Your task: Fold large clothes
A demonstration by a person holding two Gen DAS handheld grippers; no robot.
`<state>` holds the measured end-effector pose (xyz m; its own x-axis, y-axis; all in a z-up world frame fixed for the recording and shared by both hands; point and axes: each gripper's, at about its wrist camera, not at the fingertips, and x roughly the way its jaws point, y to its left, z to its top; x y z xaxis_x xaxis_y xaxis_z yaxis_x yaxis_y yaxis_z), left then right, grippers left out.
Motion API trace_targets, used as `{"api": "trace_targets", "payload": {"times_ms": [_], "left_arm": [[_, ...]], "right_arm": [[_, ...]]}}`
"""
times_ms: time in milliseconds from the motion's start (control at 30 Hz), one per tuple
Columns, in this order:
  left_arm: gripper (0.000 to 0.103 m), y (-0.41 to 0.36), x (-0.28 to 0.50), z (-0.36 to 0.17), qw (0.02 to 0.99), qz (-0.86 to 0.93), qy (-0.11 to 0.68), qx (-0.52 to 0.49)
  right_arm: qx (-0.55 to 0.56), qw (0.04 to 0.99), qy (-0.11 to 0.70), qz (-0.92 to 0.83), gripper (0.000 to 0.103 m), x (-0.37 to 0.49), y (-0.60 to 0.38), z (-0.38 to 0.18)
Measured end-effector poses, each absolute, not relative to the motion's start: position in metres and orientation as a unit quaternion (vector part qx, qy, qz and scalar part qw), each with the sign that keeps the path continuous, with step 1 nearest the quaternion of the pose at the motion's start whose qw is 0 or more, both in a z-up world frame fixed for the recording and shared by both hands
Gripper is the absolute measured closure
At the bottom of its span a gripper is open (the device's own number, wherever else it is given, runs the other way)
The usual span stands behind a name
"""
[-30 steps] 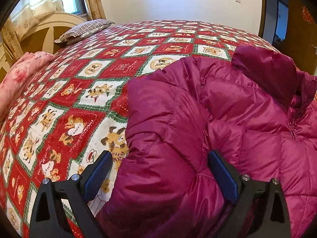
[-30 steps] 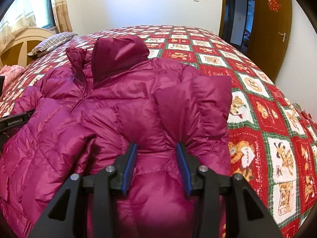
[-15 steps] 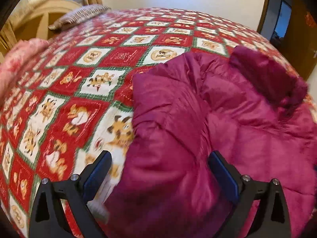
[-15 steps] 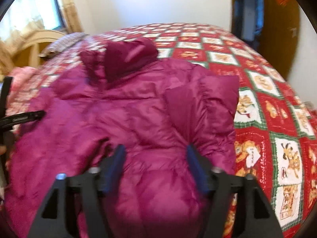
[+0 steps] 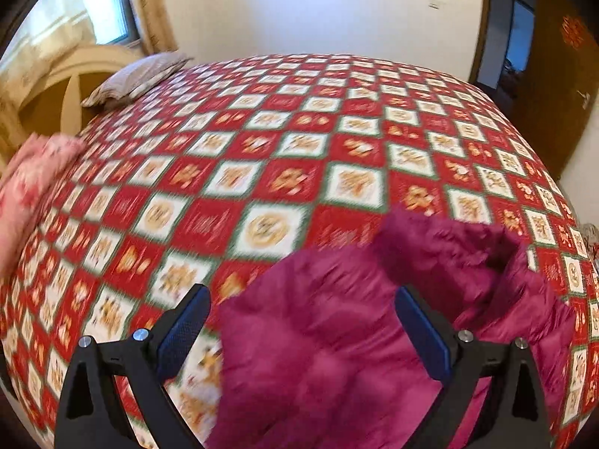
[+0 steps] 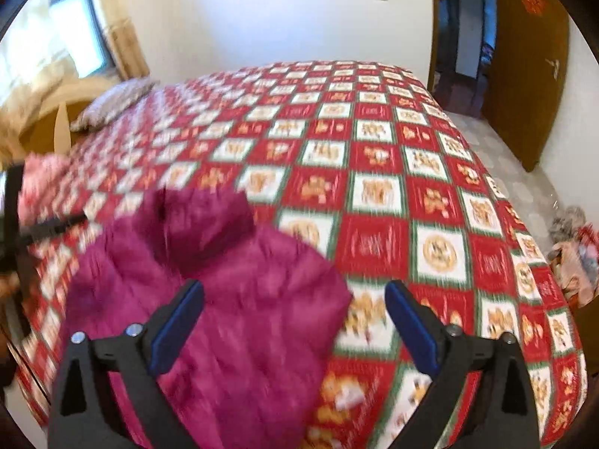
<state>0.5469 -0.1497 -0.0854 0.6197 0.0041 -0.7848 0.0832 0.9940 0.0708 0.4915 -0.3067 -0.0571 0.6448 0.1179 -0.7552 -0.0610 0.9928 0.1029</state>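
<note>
A magenta puffer jacket (image 5: 337,336) lies folded on the bed near its front edge, collar end pointing away; it also shows in the right wrist view (image 6: 224,299). My left gripper (image 5: 301,329) is open and empty, raised above the jacket's left part. My right gripper (image 6: 294,321) is open and empty, raised above the jacket's right edge. Both views are blurred by motion. The left gripper's black body (image 6: 22,220) shows at the left edge of the right wrist view.
The bed has a red, white and green patchwork quilt (image 5: 262,157). A striped pillow (image 5: 138,75) lies at the headboard (image 5: 56,86), a pink blanket (image 5: 26,187) at the left. A brown door (image 6: 524,67) and a pile of clothes (image 6: 572,247) on the floor are on the right.
Both grippers pulled back and up from the jacket, so more of the bed shows. The right gripper opened wide, letting go of the jacket. The left stayed open.
</note>
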Motion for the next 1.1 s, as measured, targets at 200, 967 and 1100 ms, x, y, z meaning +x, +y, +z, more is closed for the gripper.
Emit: {"api": "trace_targets", "payload": {"times_ms": [200,967,1100], "left_arm": [[0.004,-0.202,0.594,-0.109,0.888,-0.015,0.448,0.102],[0.094,-0.21,0.592,-0.133,0.904,-0.167,0.376,0.119],[0.095,-0.199,0.562,-0.133,0.91,-0.173,0.357,0.124]], "right_arm": [[0.094,0.902,0.417,0.055,0.002,0.553,-0.287,-0.06],[-0.031,0.881,0.46,0.108,0.088,0.593,-0.236,-0.133],[-0.042,0.89,0.441,0.108,0.09,0.568,-0.244,-0.136]]}}
